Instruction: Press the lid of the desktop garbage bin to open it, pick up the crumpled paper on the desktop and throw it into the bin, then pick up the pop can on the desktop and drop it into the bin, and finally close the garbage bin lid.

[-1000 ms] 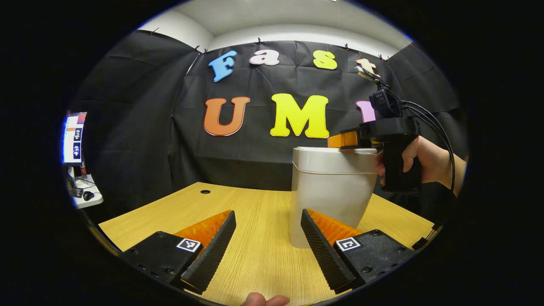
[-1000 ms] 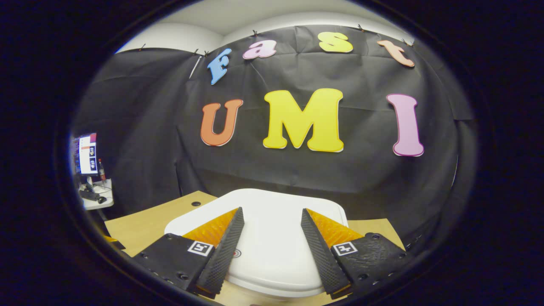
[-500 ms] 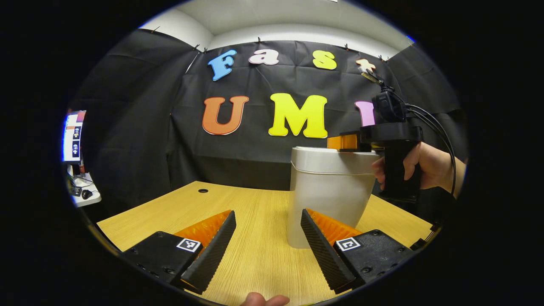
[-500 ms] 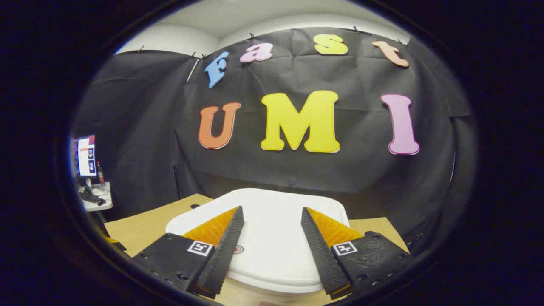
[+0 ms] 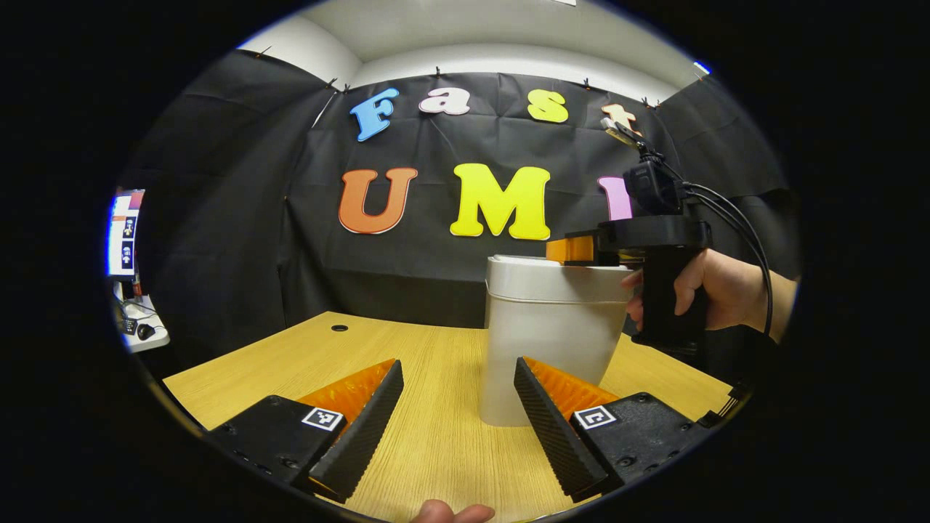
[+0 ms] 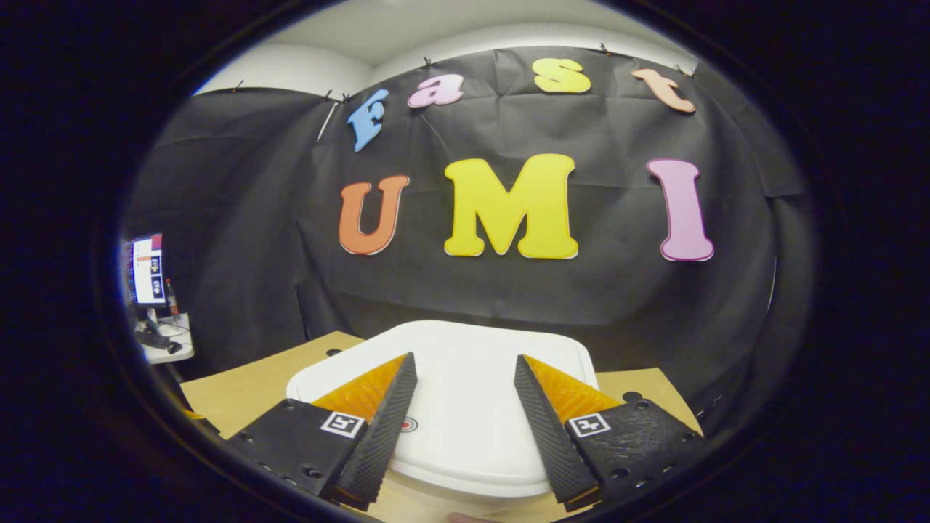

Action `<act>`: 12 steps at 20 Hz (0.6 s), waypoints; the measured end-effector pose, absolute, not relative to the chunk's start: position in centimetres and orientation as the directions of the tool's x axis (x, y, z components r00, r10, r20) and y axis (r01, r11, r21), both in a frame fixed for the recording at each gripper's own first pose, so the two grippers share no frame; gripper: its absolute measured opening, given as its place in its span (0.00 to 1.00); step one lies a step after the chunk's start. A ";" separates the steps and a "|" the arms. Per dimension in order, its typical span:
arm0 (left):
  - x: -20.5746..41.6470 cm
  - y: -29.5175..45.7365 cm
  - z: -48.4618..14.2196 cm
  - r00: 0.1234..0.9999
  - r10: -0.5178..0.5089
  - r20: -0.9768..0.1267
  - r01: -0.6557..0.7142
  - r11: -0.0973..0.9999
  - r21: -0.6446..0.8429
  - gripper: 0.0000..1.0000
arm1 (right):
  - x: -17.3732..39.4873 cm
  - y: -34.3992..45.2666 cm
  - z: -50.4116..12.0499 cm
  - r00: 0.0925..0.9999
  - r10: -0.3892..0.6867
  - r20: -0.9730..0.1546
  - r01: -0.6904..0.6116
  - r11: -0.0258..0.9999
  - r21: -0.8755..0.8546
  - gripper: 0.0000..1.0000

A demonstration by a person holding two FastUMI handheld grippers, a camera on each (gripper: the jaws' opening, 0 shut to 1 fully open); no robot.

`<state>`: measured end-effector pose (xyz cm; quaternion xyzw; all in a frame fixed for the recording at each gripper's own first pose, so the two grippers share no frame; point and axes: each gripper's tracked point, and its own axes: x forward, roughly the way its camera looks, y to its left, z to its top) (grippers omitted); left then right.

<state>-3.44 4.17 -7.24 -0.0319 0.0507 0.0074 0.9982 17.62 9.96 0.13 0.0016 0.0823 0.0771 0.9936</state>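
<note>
Currently, left gripper view: left gripper hovers low over the wooden desk, fingers spread wide, nothing between them. The white garbage bin stands upright on the desk, just beyond the right finger and a bit right of centre; the finger overlaps its lower right part, can't tell if they touch. Lid sits flat and closed on top of the bin. Farther off, the right gripper reaches in from the right at lid height, its fingertips over the lid's top; contact can't be confirmed from this angle, nor can its finger spacing. A hand wraps the gripper's handle, cables trailing off the back. A small round hole is in the desk at far left. A monitor is at the far left edge, outside the booth. A fingertip peeks in at the bottom edge.

Right gripper view: right gripper sits right above the bin lid, fingers spread apart, gripping nothing. The lid spans the gap between them, closed and level. A small red-ringed mark on the lid lies just beside the left finger's inner edge. Desk visible left and right of the bin. Monitor at far left. Crumpled paper and pop can: can't tell where they are.
</note>
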 end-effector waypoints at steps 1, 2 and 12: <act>-3.6 4.2 -7.0 0.995 0.015 -0.096 -0.021 0.998 -0.057 0.99 | 17.6 10.2 0.3 0.976 0.159 -0.152 -0.156 0.987 0.030 0.85; -3.8 4.1 -6.9 0.996 0.016 -0.091 -0.021 0.998 -0.057 0.99 | 17.4 10.6 0.3 0.971 0.182 -0.155 -0.177 0.983 0.046 0.84; -2.7 3.8 -4.3 0.998 0.022 -0.051 -0.024 0.999 -0.039 0.99 | 13.5 7.0 7.2 0.980 0.199 -0.007 -0.199 0.980 0.009 0.94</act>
